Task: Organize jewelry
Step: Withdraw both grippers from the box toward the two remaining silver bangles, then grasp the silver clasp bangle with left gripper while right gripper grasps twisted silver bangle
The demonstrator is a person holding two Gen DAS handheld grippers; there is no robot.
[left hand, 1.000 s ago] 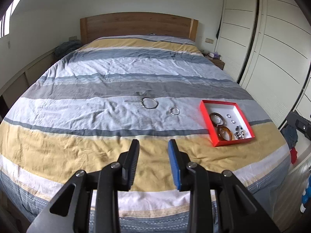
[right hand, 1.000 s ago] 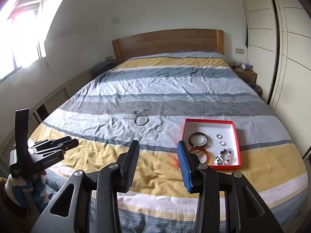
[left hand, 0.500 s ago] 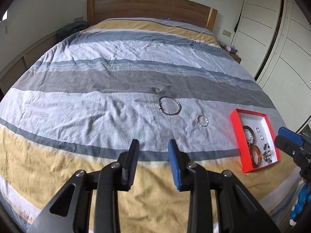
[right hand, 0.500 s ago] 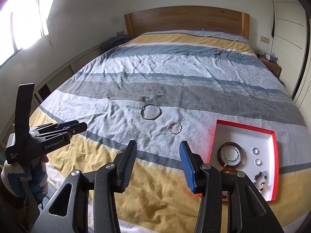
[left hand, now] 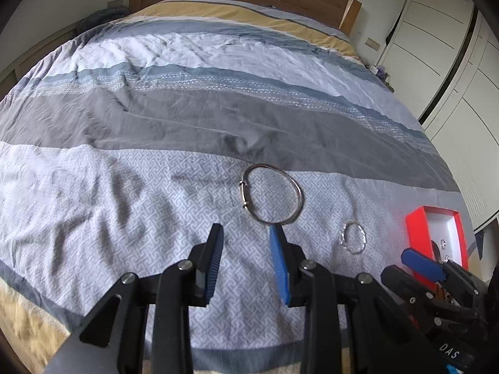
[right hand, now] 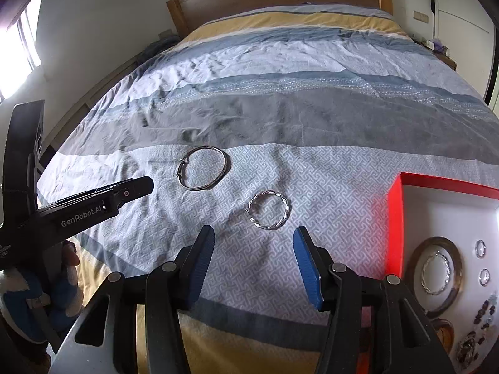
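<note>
Closing in over the last second, both grippers now hover low above the bed [left hand: 124, 187]: left gripper [left hand: 246, 243] fingers moderately apart near the bangle [left hand: 272, 194], right gripper [right hand: 253, 249] wide before the twisted ring [right hand: 268, 209]; red box [right hand: 393, 218] waits beside.

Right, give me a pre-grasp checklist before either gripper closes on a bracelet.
1. Left gripper open, empty: ok.
2. Right gripper open, empty: ok.
3. Large plain bangle flat on the bedspread, just ahead of the left gripper and a little right of its centre line: ok.
4. Small twisted bracelet in front of the right gripper: ok.
5. Red box has bare white floor: ok.
6. Height above the fabric: cannot tell.
</note>
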